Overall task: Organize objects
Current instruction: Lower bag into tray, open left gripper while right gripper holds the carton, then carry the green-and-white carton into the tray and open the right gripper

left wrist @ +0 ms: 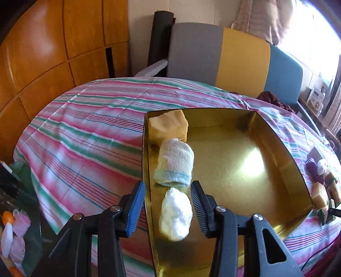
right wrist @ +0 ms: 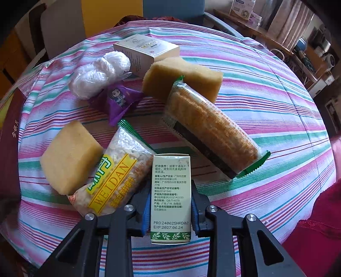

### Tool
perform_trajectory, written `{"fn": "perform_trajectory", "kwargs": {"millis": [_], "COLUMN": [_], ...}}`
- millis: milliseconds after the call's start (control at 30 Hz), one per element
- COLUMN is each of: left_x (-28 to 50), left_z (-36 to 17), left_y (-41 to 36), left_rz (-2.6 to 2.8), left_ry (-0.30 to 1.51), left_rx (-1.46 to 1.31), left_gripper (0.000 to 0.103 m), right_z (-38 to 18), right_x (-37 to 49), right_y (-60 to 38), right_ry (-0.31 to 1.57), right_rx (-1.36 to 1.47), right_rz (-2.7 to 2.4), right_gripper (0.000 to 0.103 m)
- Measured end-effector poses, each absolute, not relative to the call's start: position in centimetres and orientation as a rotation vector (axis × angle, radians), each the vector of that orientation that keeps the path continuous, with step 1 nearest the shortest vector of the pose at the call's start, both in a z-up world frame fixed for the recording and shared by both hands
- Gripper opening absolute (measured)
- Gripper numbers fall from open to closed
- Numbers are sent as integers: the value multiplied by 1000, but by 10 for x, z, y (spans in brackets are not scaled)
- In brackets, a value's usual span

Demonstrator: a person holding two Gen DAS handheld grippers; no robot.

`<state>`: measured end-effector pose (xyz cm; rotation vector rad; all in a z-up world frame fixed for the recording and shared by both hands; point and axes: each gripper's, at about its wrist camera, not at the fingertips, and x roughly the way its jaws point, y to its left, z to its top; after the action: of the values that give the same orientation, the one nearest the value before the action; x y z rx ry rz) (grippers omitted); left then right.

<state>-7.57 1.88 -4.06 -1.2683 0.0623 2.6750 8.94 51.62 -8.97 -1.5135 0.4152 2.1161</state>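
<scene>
Left jaws apart — right jaws clamped

A striped bedspread in a sunlit, wood-panelled room

A bedspread [left wrist: 89,132] striped pink, green, white and blue covers the whole work surface. Behind it stands a headboard [left wrist: 240,61] in grey, yellow and blue panels, with a dark upright roll [left wrist: 159,36] beside its grey end. Glossy orange-brown wooden cabinet doors [left wrist: 53,49] fill the left wall. Bright daylight pours through pale pink curtains [left wrist: 268,19] at upper right, above a cluttered wooden shelf [right wrist: 275,40].
</scene>
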Motion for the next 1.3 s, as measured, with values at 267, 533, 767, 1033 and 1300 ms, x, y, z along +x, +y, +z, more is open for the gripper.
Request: {"fn": "perform_trajectory", "kwargs": {"millis": [267, 533, 767, 1033, 1300], "left_x": [-53, -45, -43, -45, -49], "left_z": [-33, -32, -32, -35, -37], "left_y": [12, 10, 4, -6, -39], "left_rz": [2692, 2688, 2683, 2689, 2752], "left_ry": [30, 2, -22, -59, -131], "left_rx": [-1233, -1223, -1224, -1241, -1276], "left_gripper": [45, 45, 45, 45, 45], "right_z": [-62, -11, 21, 1, -56], "right_x": [113, 115, 44, -26, -87], "right_y": [522, 470, 379, 286, 210], "right_ry": [498, 516, 396, 350, 280], "right_rx": [-1356, -1210, -1281, -1506, -1779], "right_rz": [2181, 2393, 2708, 2867, 2793], "right_gripper": [30, 30, 30, 30, 30]}}
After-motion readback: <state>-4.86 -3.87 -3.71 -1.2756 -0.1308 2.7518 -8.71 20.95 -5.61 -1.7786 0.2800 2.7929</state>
